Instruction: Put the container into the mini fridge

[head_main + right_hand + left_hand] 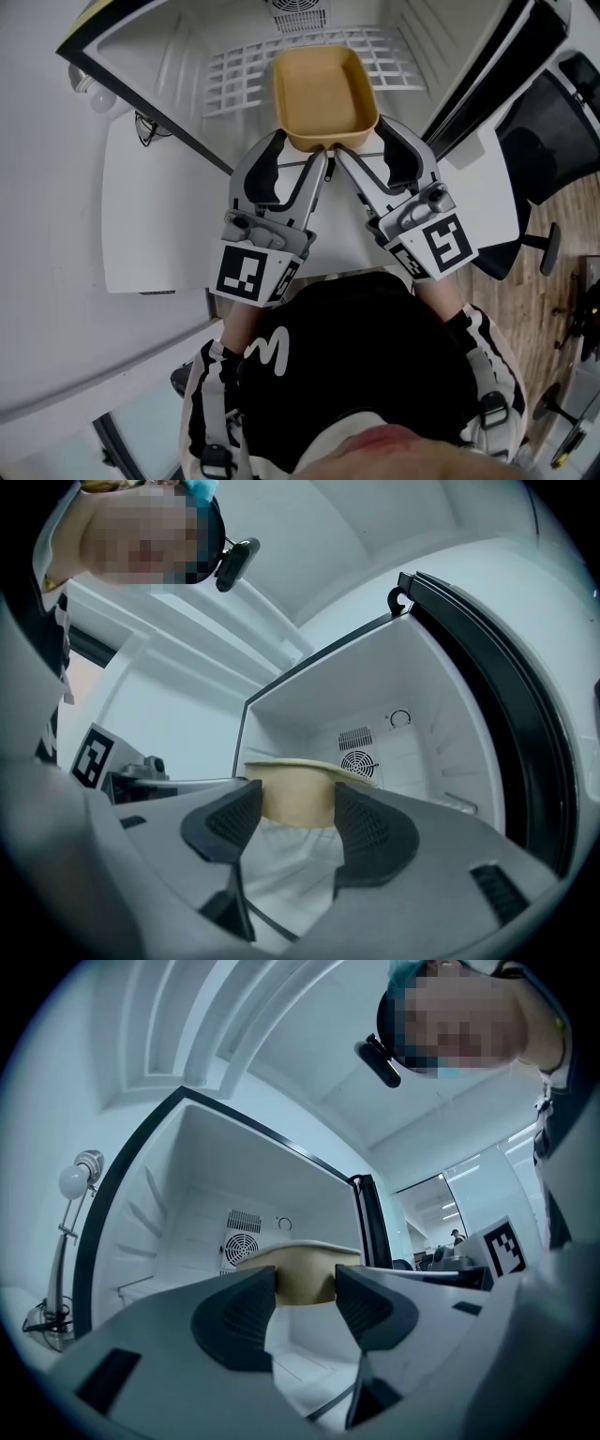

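Head view, upper centre: container (pixel 325 89) over mini fridge shelf (pixel 234 80); L gripper (pixel 303 147) and R gripper (pixel 364 142) both clamp near rim, prob. to keep it level.

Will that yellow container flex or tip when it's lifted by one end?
Probably stiff: the container shows no sag held only at its near end by the left gripper and right gripper. Likely light, since it looks empty.

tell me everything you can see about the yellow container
The container is a mustard-yellow rectangular tub with rounded corners and a flared rim. It looks like plastic, and it is open-topped and empty. It sits upright over the white wire shelf inside the open fridge. The left gripper and right gripper each clamp its near end. Whether it rests on the shelf is unclear.
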`<state>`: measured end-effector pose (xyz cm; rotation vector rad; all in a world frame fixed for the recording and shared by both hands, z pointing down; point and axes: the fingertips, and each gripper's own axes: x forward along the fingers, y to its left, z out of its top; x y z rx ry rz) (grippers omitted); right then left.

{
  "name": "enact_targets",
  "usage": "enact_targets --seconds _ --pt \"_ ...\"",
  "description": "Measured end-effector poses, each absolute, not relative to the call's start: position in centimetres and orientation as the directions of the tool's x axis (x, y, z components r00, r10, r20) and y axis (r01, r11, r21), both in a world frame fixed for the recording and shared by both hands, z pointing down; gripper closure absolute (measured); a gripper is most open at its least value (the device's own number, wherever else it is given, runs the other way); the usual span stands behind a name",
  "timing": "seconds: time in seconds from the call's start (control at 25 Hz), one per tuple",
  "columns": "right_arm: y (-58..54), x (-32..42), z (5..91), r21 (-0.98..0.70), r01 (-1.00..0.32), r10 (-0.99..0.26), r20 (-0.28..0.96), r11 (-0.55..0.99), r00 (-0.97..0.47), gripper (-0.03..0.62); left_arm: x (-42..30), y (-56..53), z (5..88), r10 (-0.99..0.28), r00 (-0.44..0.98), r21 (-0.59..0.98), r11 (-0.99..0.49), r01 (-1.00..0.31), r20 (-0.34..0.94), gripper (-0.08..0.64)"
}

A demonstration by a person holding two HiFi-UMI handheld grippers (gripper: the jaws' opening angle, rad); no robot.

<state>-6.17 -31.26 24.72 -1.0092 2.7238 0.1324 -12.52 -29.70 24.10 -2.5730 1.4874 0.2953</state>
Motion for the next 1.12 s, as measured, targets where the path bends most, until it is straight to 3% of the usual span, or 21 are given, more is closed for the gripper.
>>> enact_targets --seconds 1.12 --pt "-34.9 -6.1 24.8 -0.008 -0.639 -0.623 -0.23 0.769 -0.747 0.341 -12.5 -33.2 24.2 -0.851 0.464 -0.012 -0.476 -0.879 -0.246 0.356"
